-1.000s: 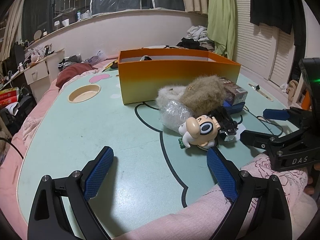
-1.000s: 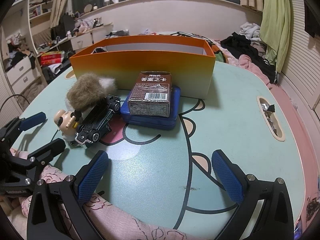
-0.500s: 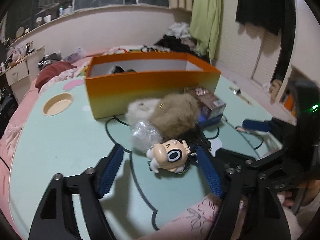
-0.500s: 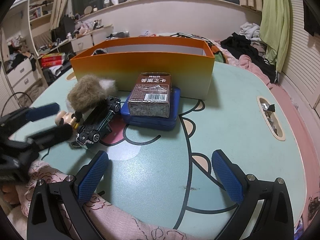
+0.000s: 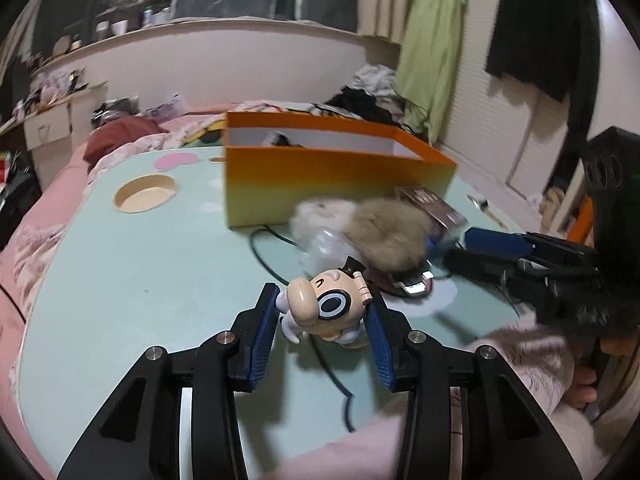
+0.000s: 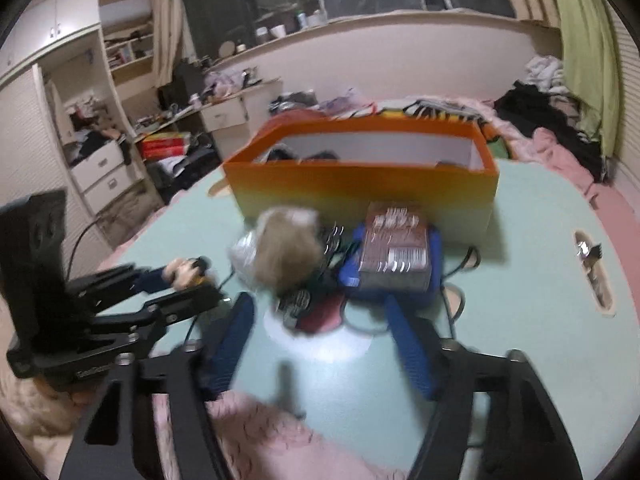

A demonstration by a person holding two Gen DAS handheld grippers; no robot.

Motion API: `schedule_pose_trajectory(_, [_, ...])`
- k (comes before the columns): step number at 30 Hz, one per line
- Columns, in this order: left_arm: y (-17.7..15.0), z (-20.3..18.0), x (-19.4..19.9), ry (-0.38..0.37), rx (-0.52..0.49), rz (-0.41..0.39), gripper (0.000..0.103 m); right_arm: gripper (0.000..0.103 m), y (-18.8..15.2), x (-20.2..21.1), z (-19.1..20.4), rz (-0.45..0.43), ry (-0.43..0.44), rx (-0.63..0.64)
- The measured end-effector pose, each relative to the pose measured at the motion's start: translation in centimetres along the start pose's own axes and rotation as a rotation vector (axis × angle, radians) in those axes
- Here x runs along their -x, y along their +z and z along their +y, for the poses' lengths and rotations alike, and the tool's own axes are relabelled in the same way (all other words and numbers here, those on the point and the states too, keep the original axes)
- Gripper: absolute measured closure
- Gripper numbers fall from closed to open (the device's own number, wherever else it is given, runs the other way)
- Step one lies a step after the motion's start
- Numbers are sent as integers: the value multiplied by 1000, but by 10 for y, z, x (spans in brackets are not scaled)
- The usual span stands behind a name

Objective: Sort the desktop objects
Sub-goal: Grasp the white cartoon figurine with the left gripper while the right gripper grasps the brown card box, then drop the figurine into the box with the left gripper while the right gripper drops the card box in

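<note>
Left wrist view: nearest, the left gripper (image 5: 322,336) is clamped on a big-headed toy figure (image 5: 326,306), w/ both blue pads against its sides, just above the mint-green table (image 5: 140,280). Behind it lie a furry plush (image 5: 384,228), a toy car (image 6: 298,302) & a brown card box (image 6: 394,254). Farthest, the orange box (image 5: 320,176), top unlidded. The right gripper (image 6: 320,344) hangs w/ jaws spread, holding nothing. Step, prob.: figure grasped; next calls for carrying it to the orange box.
</note>
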State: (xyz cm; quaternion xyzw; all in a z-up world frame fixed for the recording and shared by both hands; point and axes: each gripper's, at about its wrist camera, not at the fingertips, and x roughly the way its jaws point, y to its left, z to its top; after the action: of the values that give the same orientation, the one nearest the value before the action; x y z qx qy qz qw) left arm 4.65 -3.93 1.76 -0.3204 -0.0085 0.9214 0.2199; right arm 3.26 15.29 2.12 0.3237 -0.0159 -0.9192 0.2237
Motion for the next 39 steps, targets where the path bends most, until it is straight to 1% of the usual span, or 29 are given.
schedule_pose_trajectory(2, [3,3,2,7,7,-12,60,41,11,-1,-7,-30,-36,-47])
schedule_pose_trajectory(4, [4,2,3,9,5,-23,60,41,23,-10,-8,-28,-90,-38])
schedule_pose_trajectory(6, [5,0,3,6,-4,-23,59,41,30,-26,-6,12,-161,-6])
schedule_pose_trajectory(7, [4,-1,3,6,-7,-23,59,41,32,-37,-6,46,-188,3])
schedule_pose_trajectory(8, [3,-1,4,6,-11,-25,59,47,31,-50,-8,95,-190,-14])
schedule_pose_trajectory(9, [3,-2,4,3,-14,-27,59,56,29,-51,-12,105,-187,-27])
schedule_pose_trajectory(10, [3,-2,4,2,-17,-29,59,63,29,-49,-13,81,-190,-31])
schedule_pose_trajectory(12, [4,-3,4,5,-16,-30,59,63,29,-45,-12,57,-143,-45])
schedule_pose_trajectory(17, [10,-2,10,11,-18,-51,60,63,26,-17,-8,-80,-112,-34])
schedule_pose_trajectory(19, [21,-3,16,16,-18,-81,60,63,28,-7,-5,-110,-92,-26])
schedule_pose_trajectory(20, [26,-3,18,18,-16,-92,60,63,35,-4,-6,-116,-82,-24])
schedule_pose_trajectory(23, [56,-2,20,29,9,-138,60,63,66,-4,-6,-139,-87,-14])
schedule_pose_trajectory(24, [72,-1,18,30,26,-156,60,63,76,-6,-10,-144,-86,-16])
schedule_pose_trajectory(26, [93,-1,10,23,42,-174,60,63,98,-18,-13,-134,-75,-36])
schedule_pose_trajectory(28, [120,0,-7,44,58,-184,59,63,110,-33,-18,-126,-78,-55])
schedule_pose_trajectory(29, [126,1,-14,53,64,-183,59,63,115,-45,-21,-114,-86,-63])
schedule_pose_trajectory(30, [133,4,-25,64,75,-177,56,62,115,-50,-23,-104,-91,-66])
schedule_pose_trajectory(31, [137,9,-41,67,87,-150,36,48,114,-64,-27,-57,-111,-70])
schedule_pose_trajectory(32, [138,13,-56,79,100,-104,25,27,111,-73,-32,-15,-128,-79])
schedule_pose_trajectory(33, [135,18,-70,97,128,-56,19,26,105,-81,-39,19,-161,-101])
schedule_pose_trajectory(34, [129,26,-84,97,155,-14,19,25,100,-87,-44,41,-152,-116])
schedule_pose_trajectory(35, [125,27,-90,59,135,-9,19,27,95,-86,-43,18,-155,-85])
schedule_pose_trajectory(36, [121,23,-91,70,85,-24,19,27,93,-84,-41,7,-186,-54])
schedule_pose_trajectory(37, [120,20,-91,89,59,-22,19,27,93,-84,-39,13,-211,-39])
schedule_pose_trajectory(38, [120,18,-91,102,48,-13,19,27,94,-83,-40,16,-214,-44])
schedule_pose_trajectory(39, [120,18,-90,104,48,-12,19,27,94,-81,-42,7,-194,-63])
